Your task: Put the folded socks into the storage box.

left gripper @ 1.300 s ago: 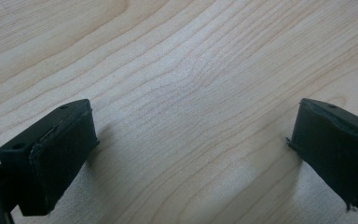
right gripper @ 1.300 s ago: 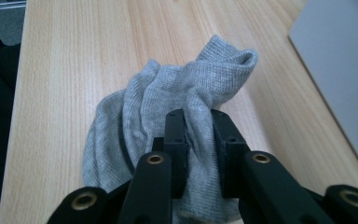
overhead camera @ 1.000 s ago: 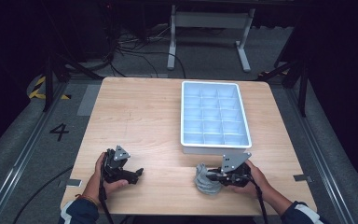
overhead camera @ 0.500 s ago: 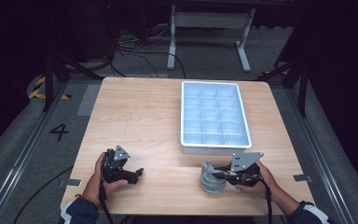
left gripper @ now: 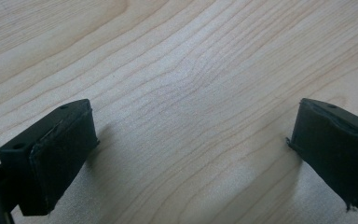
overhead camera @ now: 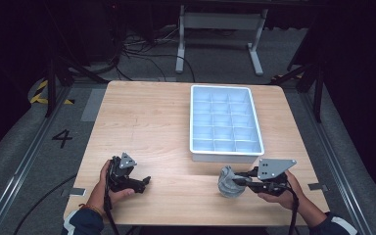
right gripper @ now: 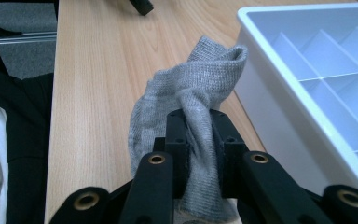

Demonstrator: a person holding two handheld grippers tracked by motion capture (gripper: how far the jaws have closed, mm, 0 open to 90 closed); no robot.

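Right gripper view has the right gripper (right gripper: 195, 135) clamped on a bunched grey knit sock (right gripper: 186, 93) at the table's (overhead camera: 147, 117) near edge, just beside the white tray (overhead camera: 226, 149) of square compartments. Soft and floppy, the sock could snag the tray's hard rim or slip from so narrow a pinch. Left gripper (left gripper: 191, 154) rests apart over bare wood grain.

Even overhead light brightens the counter (overhead camera: 152, 127) while the surroundings sink into darkness. Soft shadows trail the left gripper's fingers (left gripper: 51, 158), which are slightly blurred up close.
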